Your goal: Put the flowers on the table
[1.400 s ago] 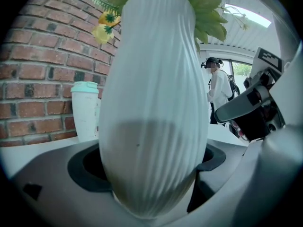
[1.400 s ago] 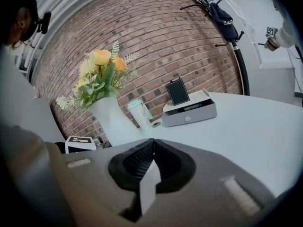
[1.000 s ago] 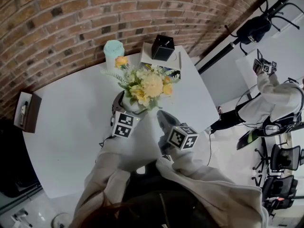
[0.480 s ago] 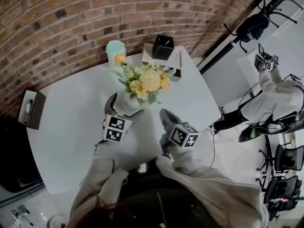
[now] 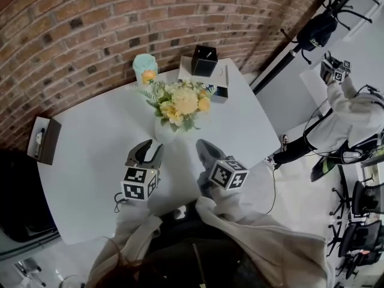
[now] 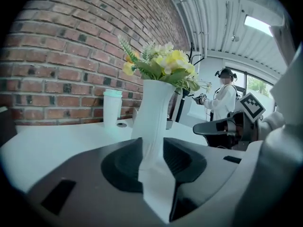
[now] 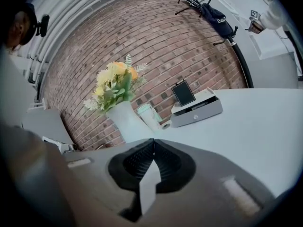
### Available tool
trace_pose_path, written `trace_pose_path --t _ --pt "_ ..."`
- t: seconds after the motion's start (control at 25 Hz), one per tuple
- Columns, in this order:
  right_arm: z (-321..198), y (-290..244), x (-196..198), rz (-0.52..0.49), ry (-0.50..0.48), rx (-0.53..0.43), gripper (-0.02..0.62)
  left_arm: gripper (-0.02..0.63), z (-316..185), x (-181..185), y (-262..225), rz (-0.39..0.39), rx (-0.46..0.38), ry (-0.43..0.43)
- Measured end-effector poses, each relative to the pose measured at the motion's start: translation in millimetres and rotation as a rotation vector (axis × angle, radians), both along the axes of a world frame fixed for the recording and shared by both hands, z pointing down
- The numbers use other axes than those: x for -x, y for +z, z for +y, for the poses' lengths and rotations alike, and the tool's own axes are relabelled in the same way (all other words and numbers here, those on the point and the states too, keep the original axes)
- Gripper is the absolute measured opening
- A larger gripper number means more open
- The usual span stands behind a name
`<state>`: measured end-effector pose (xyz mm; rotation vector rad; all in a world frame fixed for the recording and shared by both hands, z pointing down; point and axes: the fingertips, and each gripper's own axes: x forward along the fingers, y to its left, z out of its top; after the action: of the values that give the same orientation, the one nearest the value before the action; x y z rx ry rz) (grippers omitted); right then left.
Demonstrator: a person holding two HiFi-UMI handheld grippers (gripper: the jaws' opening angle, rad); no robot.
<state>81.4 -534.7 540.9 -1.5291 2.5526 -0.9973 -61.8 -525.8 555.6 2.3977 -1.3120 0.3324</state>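
A white vase [image 5: 163, 131] of yellow and cream flowers [image 5: 180, 104] stands upright on the white table [image 5: 90, 149]. My left gripper [image 5: 146, 147] hovers just short of the vase, apart from it. Its jaws have just been closing to a narrow gap, with nothing between them. In the left gripper view the vase [image 6: 154, 112] and flowers [image 6: 163, 63] show straight ahead, beyond the left gripper [image 6: 152, 143]. My right gripper [image 5: 203, 146] rests shut and empty to the right of the vase. The right gripper view has the vase [image 7: 128, 122] ahead at the left of the right gripper [image 7: 154, 143].
A mint cup [image 5: 144, 65] and a black box [image 5: 205, 60] on a white tray stand behind the vase by the brick wall. A brown box [image 5: 43, 140] sits at the table's left edge. Another person [image 5: 351, 116] stands off to the right among chairs.
My left gripper has drawn back from the vase toward the table's near edge, and its jaws have narrowed. The vase stays standing where it was. The right gripper has kept still.
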Motion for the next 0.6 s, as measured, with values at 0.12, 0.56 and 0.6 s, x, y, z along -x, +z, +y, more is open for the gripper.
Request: trace_pose_path --t 0.12,0.56,0.6 --pt "6 -4 10 -0.008 -0.025 -0.006 0.000 0.003 12 10 3 0.032 0.020 -0.069" --pt "11 -7 24 0.010 -0.071 -0.007 0.000 0.002 17 9 -3 0.068 0.010 -0.057" --pt "11 -8 24 0.012 -0.068 -0.009 0.000 0.003 17 7 -3 0.071 0.010 -0.051"
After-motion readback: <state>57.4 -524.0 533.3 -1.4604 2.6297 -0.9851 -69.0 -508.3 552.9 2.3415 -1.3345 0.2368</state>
